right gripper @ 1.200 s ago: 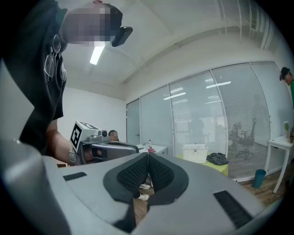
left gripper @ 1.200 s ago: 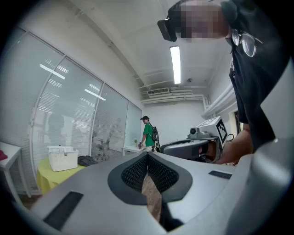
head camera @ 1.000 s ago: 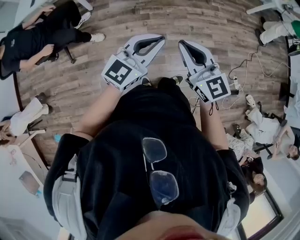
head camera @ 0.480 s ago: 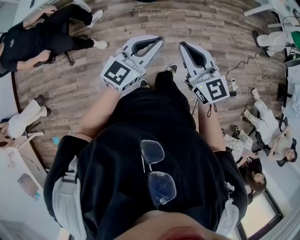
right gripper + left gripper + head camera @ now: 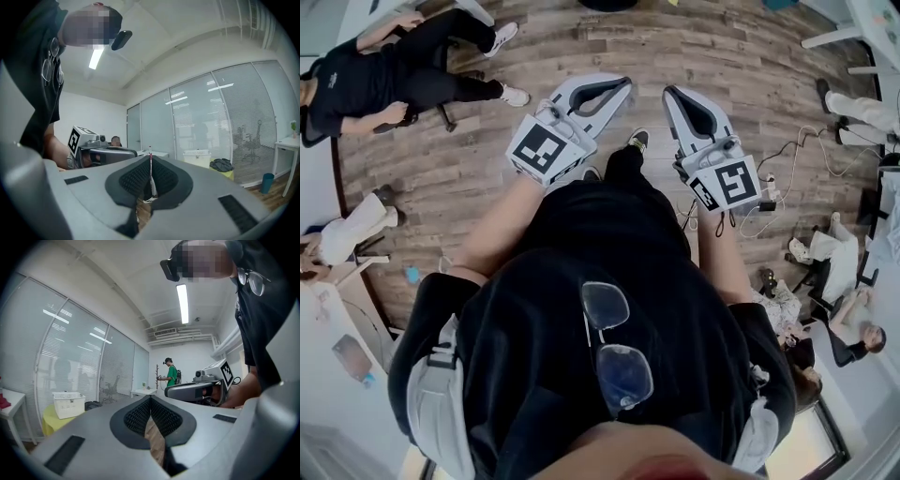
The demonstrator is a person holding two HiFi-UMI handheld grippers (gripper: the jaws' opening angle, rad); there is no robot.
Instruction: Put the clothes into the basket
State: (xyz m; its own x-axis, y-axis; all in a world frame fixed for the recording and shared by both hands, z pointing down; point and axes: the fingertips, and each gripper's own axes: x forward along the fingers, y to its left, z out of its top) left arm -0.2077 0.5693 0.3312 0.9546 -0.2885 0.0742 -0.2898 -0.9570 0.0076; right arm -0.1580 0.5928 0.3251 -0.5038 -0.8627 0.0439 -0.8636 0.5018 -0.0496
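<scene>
Item one, the clothes (image 5: 221, 164): a dark, crumpled heap, black or near it, no single garment to be told apart; lying on a low yellow-green table (image 5: 230, 175) in front of a glass wall with blinds (image 5: 243, 117); just beside the basket and outside it; well apart from both my grippers. Item two, the basket (image 5: 197, 158): white, rectangular, with latticed sides and a plain rim; standing upright on the same table, to the left of the heap in the right gripper view; from this level I cannot see into it, so its contents cannot be told. Item three, a blue bin (image 5: 267, 183): small and round, standing on the wooden floor (image 5: 487, 178) near a white table (image 5: 287, 146); its inside is likewise out of my sight. Item four, my left gripper (image 5: 614, 86): held out level in front of me; its ridged black pads meet at the tips with nothing between them, only floor showing through the gap below the tips. Item five, my right gripper (image 5: 675, 98): held alongside the left, near it but not touching; pads likewise closed tip to tip, nothing gripped. Item six, bystanders: a person in a green top (image 5: 171, 376) standing far down the room in the left gripper view; a seated person in black (image 5: 375, 80) at the floor's edge in the head view.
</scene>
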